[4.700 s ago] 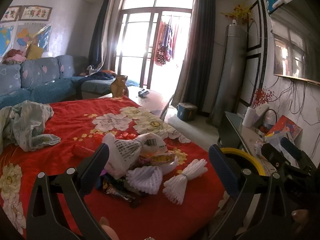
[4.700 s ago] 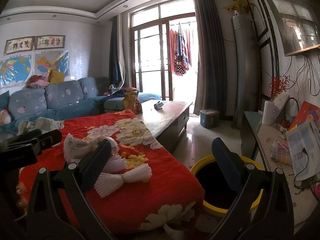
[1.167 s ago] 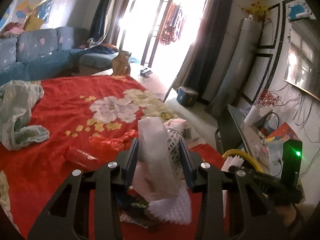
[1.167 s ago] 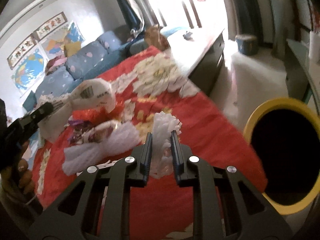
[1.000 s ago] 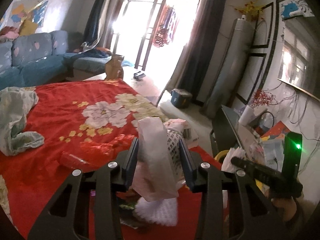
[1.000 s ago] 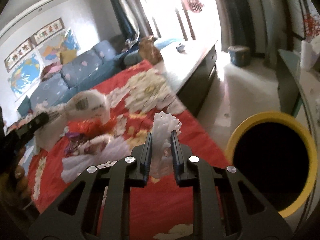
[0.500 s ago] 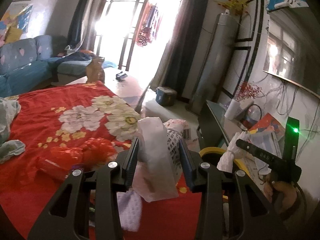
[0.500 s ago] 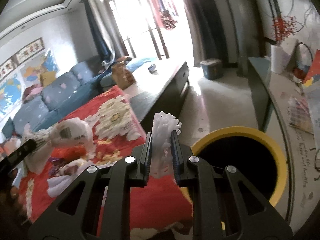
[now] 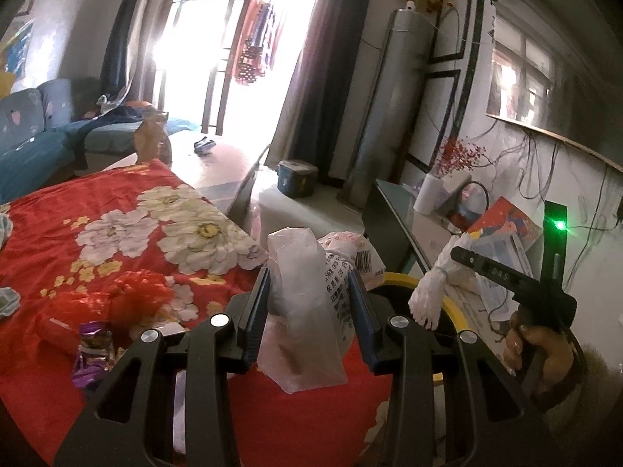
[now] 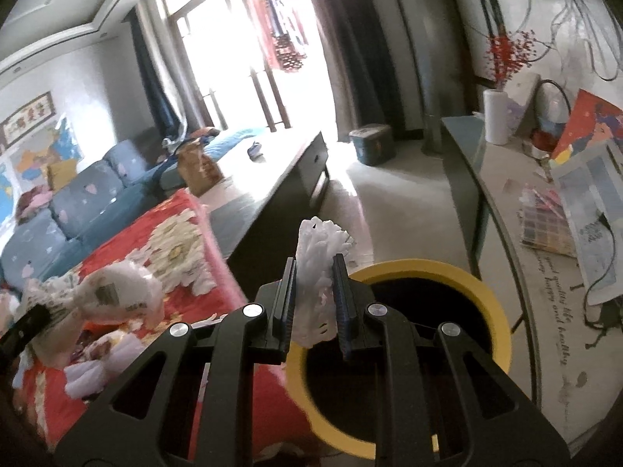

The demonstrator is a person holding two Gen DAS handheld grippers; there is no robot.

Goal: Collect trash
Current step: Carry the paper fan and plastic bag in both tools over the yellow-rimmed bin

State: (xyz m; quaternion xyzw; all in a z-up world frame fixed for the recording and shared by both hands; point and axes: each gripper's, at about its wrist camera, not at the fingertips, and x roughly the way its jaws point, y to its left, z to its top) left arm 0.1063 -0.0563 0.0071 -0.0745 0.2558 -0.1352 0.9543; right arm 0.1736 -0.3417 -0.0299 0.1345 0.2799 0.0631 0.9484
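My left gripper point(image 9: 311, 303) is shut on a white plastic bag point(image 9: 307, 311) with printed text, held above the edge of the red flowered cloth point(image 9: 117, 233). My right gripper point(image 10: 314, 292) is shut on a white foam fruit net point(image 10: 317, 264) and holds it over the near rim of the yellow-rimmed black bin point(image 10: 428, 323). The bin also shows in the left wrist view point(image 9: 397, 278), behind the bag, with the right gripper and its net point(image 9: 432, 292) above it. The bag also shows in the right wrist view point(image 10: 113, 292).
On the cloth lie a red wrapper point(image 9: 132, 299), a purple candy wrapper point(image 9: 93, 350) and another foam net point(image 10: 93, 373). A dark coffee table point(image 10: 280, 179) stands behind. A glass side table point(image 10: 525, 194) with papers stands right of the bin. A blue sofa point(image 10: 78, 202) is at the left.
Both grippers have swung right, off the cloth toward the bin, each still holding its piece. The right gripper's net now hangs over the bin's rim.
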